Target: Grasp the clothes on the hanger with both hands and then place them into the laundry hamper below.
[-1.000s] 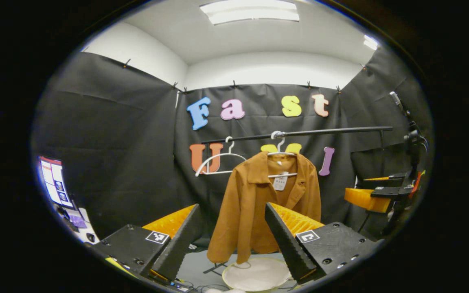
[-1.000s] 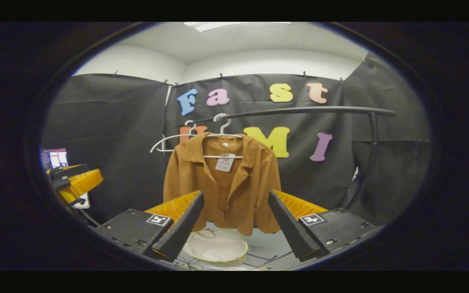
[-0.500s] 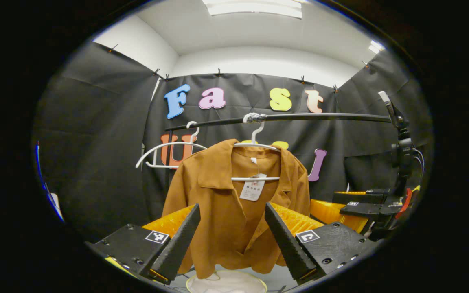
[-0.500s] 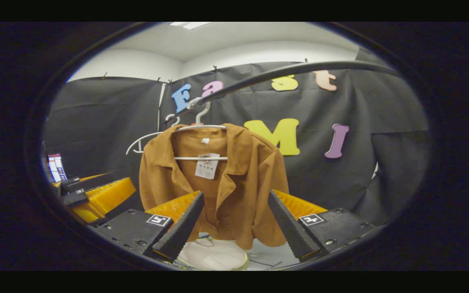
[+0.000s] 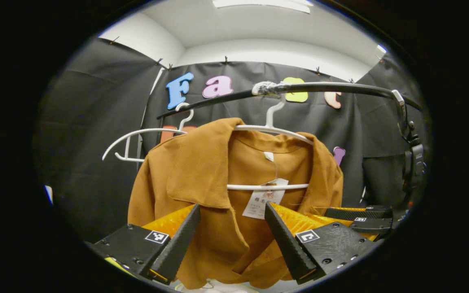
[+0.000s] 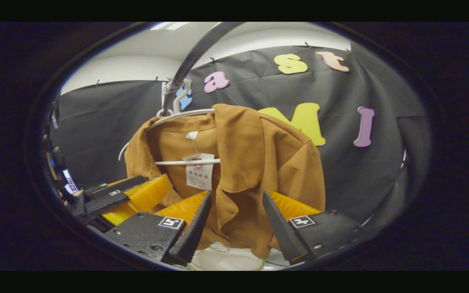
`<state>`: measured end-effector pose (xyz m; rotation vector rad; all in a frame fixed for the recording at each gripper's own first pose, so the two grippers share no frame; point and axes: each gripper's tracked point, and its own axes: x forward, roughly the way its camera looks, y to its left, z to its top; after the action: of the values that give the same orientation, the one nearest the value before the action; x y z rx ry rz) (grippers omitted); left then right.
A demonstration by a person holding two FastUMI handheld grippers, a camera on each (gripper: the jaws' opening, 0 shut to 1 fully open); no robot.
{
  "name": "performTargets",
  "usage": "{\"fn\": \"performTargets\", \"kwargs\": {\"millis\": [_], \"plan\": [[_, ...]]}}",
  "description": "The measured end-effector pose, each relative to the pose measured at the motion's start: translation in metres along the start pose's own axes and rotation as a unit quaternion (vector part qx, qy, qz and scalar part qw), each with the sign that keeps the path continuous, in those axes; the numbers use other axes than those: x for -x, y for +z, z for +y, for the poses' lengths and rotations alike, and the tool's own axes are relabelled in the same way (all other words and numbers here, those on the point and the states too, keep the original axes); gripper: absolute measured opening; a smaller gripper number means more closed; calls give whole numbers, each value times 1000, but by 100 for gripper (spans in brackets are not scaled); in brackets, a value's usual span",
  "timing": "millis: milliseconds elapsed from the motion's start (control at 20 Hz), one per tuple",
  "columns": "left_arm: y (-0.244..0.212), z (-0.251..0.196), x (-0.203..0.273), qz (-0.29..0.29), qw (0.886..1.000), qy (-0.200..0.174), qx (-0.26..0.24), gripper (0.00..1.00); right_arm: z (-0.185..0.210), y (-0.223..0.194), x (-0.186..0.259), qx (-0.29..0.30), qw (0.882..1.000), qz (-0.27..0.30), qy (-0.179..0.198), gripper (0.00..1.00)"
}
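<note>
A brown collared shirt (image 5: 202,175) (image 6: 267,162) hangs on a white hanger (image 5: 273,130) (image 6: 181,116) from a black rail (image 5: 324,87) (image 6: 196,51). A paper tag (image 5: 264,201) (image 6: 198,173) dangles inside the neck. My left gripper (image 5: 230,221) stands open just in front of the shirt's left front panel, below the collar. My right gripper (image 6: 234,211) is open too, its fingers either side of the right front panel. The white hamper (image 6: 234,260) sits on the floor under the hem. The other gripper appears at the right edge (image 5: 360,217) and at the left (image 6: 128,195).
A second, bare white hanger (image 5: 136,136) hangs on the rail left of the shirt. A camera stand with cables (image 5: 411,158) rises at the right of the left gripper view. The rail passes close overhead in the right gripper view.
Both grippers have moved forward and up toward the shirt, which now looms much larger. The hamper has dropped almost out of the left gripper view. Both stay open.
</note>
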<state>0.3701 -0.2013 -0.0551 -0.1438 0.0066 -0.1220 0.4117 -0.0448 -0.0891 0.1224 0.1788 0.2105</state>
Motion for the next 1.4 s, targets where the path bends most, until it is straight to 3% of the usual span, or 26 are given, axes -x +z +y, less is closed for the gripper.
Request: {"fn": "performTargets", "kwargs": {"millis": [150,200,300,400,450,500,550,650,750,800,900,950,1050,1150,1300,1400], "plan": [[-5,17,-13,4,999,38,-24,96,-2,-4,-22,6,1000,3,-19,75],[-7,20,-16,6,998,48,-31,100,-1,-5,-27,9,1000,3,-21,75],[-11,26,-23,7,997,61,-43,96,-4,-7,-39,15,1000,1,-28,78],[-18,36,-24,21,996,77,-47,91,-4,-9,-45,13,1000,3,-21,72],[-21,40,-25,23,995,84,-44,97,-7,-10,-48,13,1000,4,-16,64],[-22,45,-25,27,994,90,-46,92,-9,-8,-47,12,1000,1,-9,60],[-24,47,-23,30,994,91,-47,75,-9,-7,-48,8,1000,-3,5,46],[-30,47,-27,42,995,73,-49,72,-18,-8,-50,-8,1000,2,15,29],[-35,49,-26,51,995,70,-47,50,-22,-11,-50,-22,999,10,34,15],[-41,55,-27,60,995,69,-46,39,-18,-12,-49,-24,998,16,55,13],[-49,56,-24,80,994,57,-37,36,-21,-12,-45,-20,996,21,79,11],[-50,63,-27,88,993,73,-39,28,-22,-11,-44,-25,995,24,94,10],[-61,65,-30,97,993,61,-36,13,-25,-11,-41,-48,992,29,115,9],[-59,68,-30,93,993,55,-38,6,-24,-11,-36,-81,987,32,138,7],[-54,74,-28,90,994,48,-36,6,-21,-4,-27,-121,976,29,181,7],[-44,75,-24,79,996,39,-32,5,-13,7,-14,-149,962,11,228,7]]}}
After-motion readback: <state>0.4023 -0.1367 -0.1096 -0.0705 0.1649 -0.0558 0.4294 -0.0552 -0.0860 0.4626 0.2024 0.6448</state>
